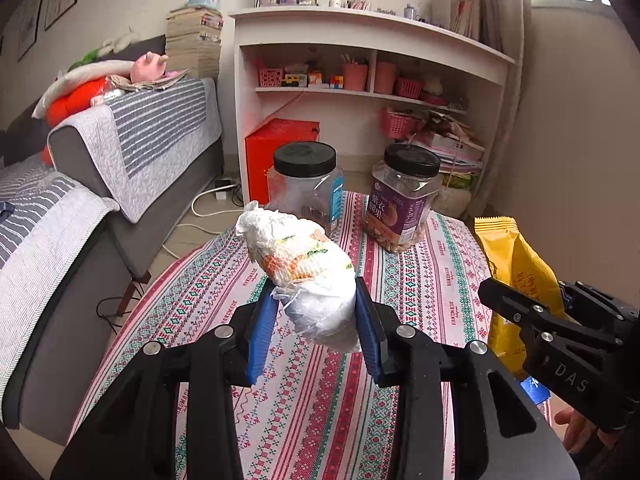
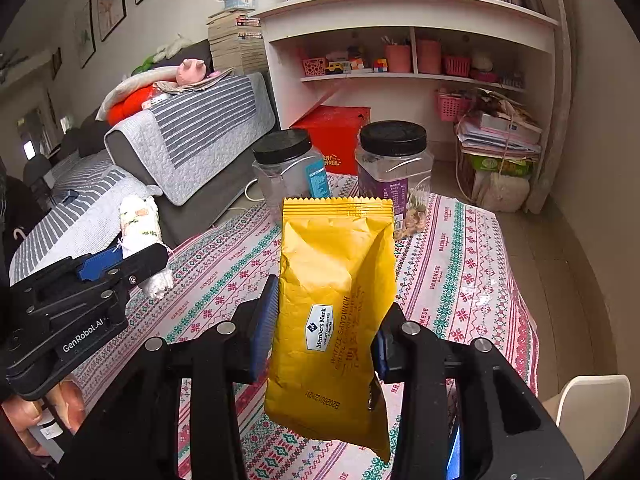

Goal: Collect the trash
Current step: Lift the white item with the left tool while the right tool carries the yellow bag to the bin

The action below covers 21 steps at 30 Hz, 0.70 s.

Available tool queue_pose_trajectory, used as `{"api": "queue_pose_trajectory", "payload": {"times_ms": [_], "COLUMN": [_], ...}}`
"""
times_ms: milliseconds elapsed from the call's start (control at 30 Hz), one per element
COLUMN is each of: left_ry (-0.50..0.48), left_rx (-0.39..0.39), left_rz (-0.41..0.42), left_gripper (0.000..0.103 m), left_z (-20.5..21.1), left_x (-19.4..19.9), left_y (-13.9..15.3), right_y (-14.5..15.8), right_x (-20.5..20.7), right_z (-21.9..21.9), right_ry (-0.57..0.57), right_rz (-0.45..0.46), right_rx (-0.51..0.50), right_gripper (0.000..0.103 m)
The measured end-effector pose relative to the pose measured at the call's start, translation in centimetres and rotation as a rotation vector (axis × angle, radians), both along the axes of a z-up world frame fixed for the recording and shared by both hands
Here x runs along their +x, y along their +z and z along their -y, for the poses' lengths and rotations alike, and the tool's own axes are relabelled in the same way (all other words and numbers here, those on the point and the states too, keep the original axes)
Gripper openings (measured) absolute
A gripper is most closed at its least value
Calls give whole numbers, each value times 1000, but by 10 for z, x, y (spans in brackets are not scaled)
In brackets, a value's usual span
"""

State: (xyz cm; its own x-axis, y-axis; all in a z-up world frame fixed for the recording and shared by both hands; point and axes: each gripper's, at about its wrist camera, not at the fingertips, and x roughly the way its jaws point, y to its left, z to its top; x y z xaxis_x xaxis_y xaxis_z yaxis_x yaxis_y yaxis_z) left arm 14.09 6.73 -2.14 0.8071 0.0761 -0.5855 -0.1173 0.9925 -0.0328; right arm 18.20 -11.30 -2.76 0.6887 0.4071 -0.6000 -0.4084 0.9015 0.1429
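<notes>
- Fingers of the left gripper (image 1: 316, 320) are clamping a crumpled white wad (image 1: 304, 272) between the blue pads, holding it lifted above the counter (image 1: 440, 280), seemingly for carrying off as trash.
- Fingers of the right gripper (image 2: 326, 332) are pinching a yellow snack wrapper (image 2: 336, 300) at its middle, so it is hanging upright, clear of the cloth.
- Two black-lidded jars (image 1: 308, 184) are standing at the far edge, beyond both loads.
- No bin is showing, so the drop-off place cannot be told.
</notes>
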Motion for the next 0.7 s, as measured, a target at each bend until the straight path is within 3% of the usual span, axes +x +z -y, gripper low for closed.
{"api": "queue_pose_trajectory", "payload": {"times_ms": [700], "left_ry": [-33], "left_rx": [3], "left_rz": [24], "left_gripper": [38], "left_z": [57], "left_x": [-42], "left_y": [10], "right_y": [24], "right_x": [-43], "right_z": [52], "right_ry": [-47], "right_rz": [34], "right_rx": [27], "right_gripper": [37]}}
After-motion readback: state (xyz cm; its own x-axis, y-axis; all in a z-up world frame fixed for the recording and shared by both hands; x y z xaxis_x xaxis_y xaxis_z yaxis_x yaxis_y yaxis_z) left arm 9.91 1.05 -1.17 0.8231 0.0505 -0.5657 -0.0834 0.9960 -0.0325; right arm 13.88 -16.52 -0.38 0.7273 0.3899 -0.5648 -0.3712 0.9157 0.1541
